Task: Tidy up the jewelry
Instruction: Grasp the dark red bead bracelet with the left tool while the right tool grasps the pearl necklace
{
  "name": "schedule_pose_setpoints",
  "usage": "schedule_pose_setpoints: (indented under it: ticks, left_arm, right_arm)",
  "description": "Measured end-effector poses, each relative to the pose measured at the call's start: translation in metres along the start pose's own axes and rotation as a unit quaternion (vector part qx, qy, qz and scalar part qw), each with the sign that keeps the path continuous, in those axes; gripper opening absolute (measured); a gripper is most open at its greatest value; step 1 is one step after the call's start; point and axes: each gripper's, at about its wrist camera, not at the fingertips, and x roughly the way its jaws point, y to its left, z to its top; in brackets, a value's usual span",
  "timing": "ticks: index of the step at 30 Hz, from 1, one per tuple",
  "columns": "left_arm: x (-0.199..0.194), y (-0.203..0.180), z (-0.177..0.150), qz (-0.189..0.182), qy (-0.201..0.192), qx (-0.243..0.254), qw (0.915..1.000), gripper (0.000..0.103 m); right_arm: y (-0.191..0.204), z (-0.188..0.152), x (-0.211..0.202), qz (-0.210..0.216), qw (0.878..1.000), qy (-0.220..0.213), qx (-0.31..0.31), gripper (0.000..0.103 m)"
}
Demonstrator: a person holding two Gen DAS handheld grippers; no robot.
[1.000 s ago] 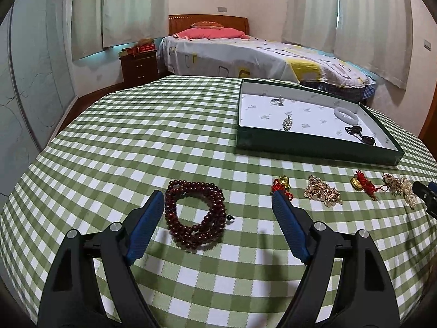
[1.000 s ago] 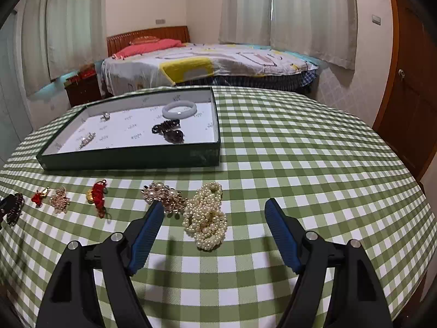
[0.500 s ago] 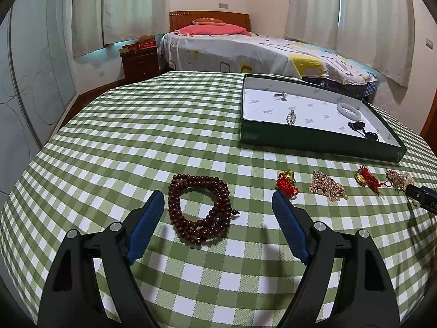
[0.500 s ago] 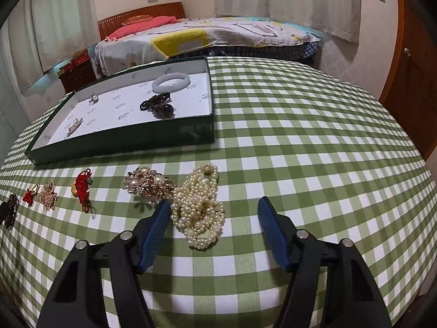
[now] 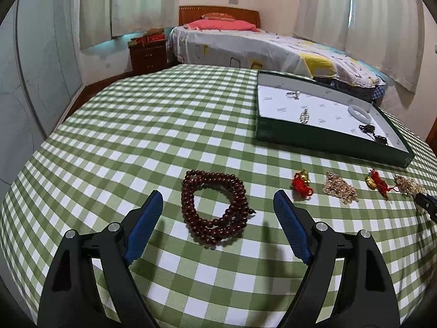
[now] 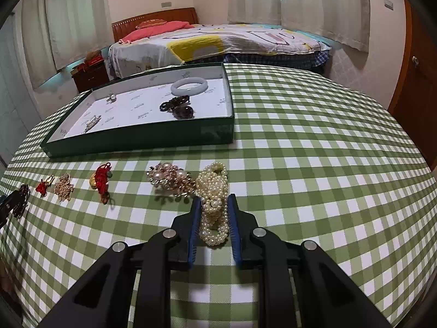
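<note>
Meanwhile, in the left wrist view, the left gripper (image 5: 218, 210) hangs low over the green checked tablecloth (image 5: 136, 125) with its blue fingers spread wide, framing the coil of dark red wooden beads (image 5: 215, 207) without touching it; compared with a second ago the beads sit at much the same place between the fingers, so this hand has barely advanced and has taken nothing. Farther right lie a small red knot charm (image 5: 301, 184), a gold cluster (image 5: 340, 188) and a red tassel charm (image 5: 377, 183), all on the cloth short of the green tray (image 5: 327, 136), which already holds a few pieces. In the right wrist view the change is plain: the right gripper (image 6: 214, 205), wide apart a second ago and half a second ago, has now drawn its fingers together on the pearl strand (image 6: 214, 199), squeezing the near end of the heap while the far end rests on the cloth, just beside or touching a pink bead cluster (image 6: 170, 179). The white bangle (image 6: 189, 86) lies in the tray beyond. By my judgement the pearls are gripped but not yet lifted, so the carry to the tray comes next, and the loose loops may drag the neighbouring cluster.
</note>
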Motion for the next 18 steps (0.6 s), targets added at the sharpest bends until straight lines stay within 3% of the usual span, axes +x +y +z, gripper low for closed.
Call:
schedule_pose_setpoints:
  ticks: [5,7,9,13,15,18]
  left_arm:
    - [0.009,0.002,0.002,-0.005,0.021,-0.005,0.9997,0.081]
    - [0.011,0.001,0.002,-0.012,0.024,-0.003,0.9996,0.072]
    - [0.016,0.000,0.000,-0.019,0.037,0.000,0.9991,0.051]
    - [0.016,0.000,-0.001,-0.028,0.036,0.000,0.9990,0.037]
    - [0.016,-0.002,-0.001,-0.029,0.034,0.007,0.9990,0.021]
    - [0.015,-0.005,-0.002,-0.035,0.031,0.014,0.9988,0.018]
  right_arm:
    - [0.004,-0.003,0.001,0.002,1.000,0.000,-0.006,0.021]
    - [0.005,-0.003,0.001,0.003,1.000,-0.001,-0.006,0.021]
    - [0.005,-0.003,0.001,0.003,1.000,-0.002,-0.005,0.021]
    - [0.006,-0.004,0.001,0.004,1.000,-0.004,-0.005,0.021]
    - [0.006,-0.005,0.000,0.005,1.000,-0.006,-0.005,0.021]
    - [0.006,-0.005,-0.001,0.006,1.000,-0.009,-0.003,0.021]
